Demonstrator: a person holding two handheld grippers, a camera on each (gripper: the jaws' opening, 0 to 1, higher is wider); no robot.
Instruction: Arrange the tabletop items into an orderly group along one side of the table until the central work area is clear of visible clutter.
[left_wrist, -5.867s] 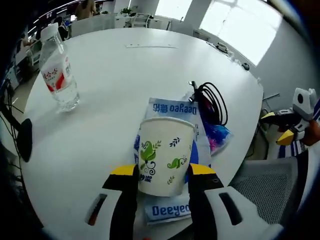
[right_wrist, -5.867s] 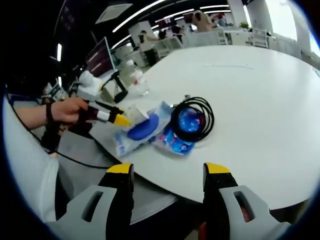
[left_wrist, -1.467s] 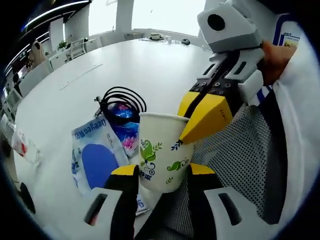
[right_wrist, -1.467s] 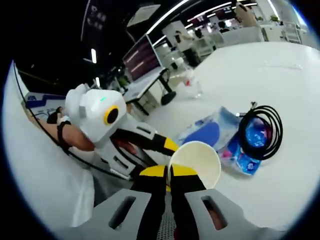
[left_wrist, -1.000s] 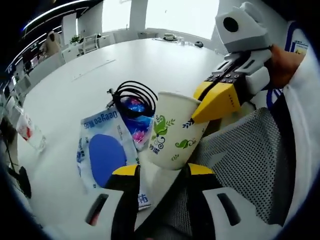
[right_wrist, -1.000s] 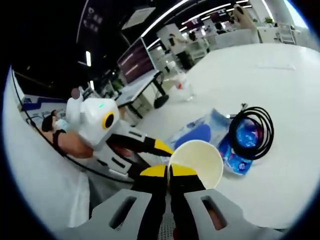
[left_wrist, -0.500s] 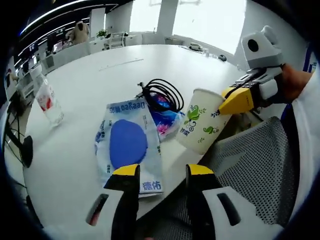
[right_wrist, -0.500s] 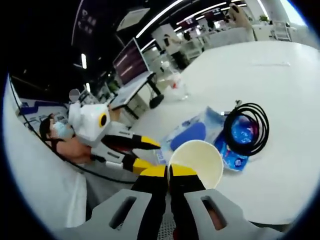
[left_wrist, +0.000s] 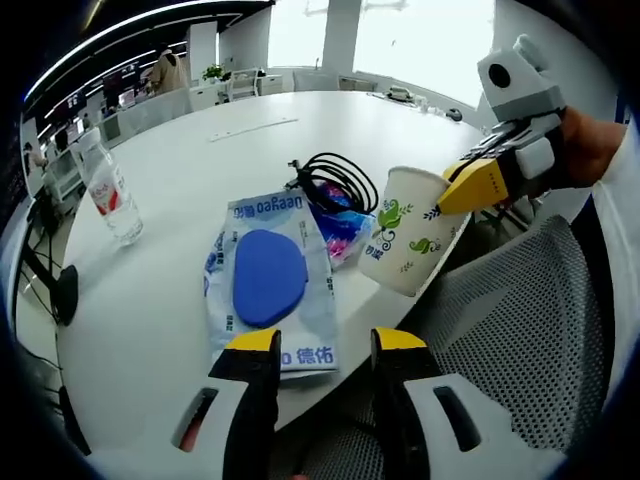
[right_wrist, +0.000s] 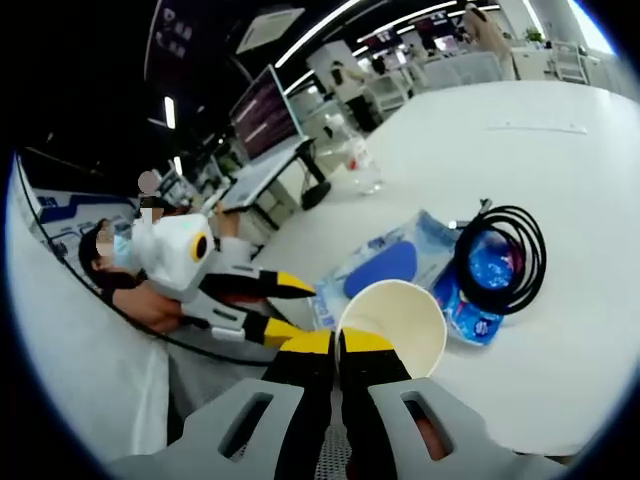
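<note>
The right gripper (right_wrist: 338, 345) has its yellow-tipped jaws pinched on the near rim of a paper cup (right_wrist: 393, 322), one jaw inside and one outside as far as the right gripper view lets one judge; the cup's printed wall is hidden there behind its open mouth. In the left gripper view the same cup (left_wrist: 408, 243) hangs tilted off the near edge of the white table (left_wrist: 190, 190), clear of the surface, with the right gripper (left_wrist: 478, 184) coming in from the right and a hand behind it, partly cut off by the edge of the view. The left gripper (left_wrist: 320, 345) is released, its jaws standing apart with nothing between them, above the table's edge. On the table lies a flat wipes pack (left_wrist: 268, 280) with a blue oval lid, its lower print partly covered by the left jaw. Just beyond it sits a coiled black cable (left_wrist: 335, 180) resting on a small blue and pink packet (left_wrist: 338, 228), most of which is hidden under the coil and the cup. A clear water bottle (left_wrist: 108, 190) with a red label stands well apart at the far left. A mesh chair seat (left_wrist: 520, 330) shows below the cup.
</note>
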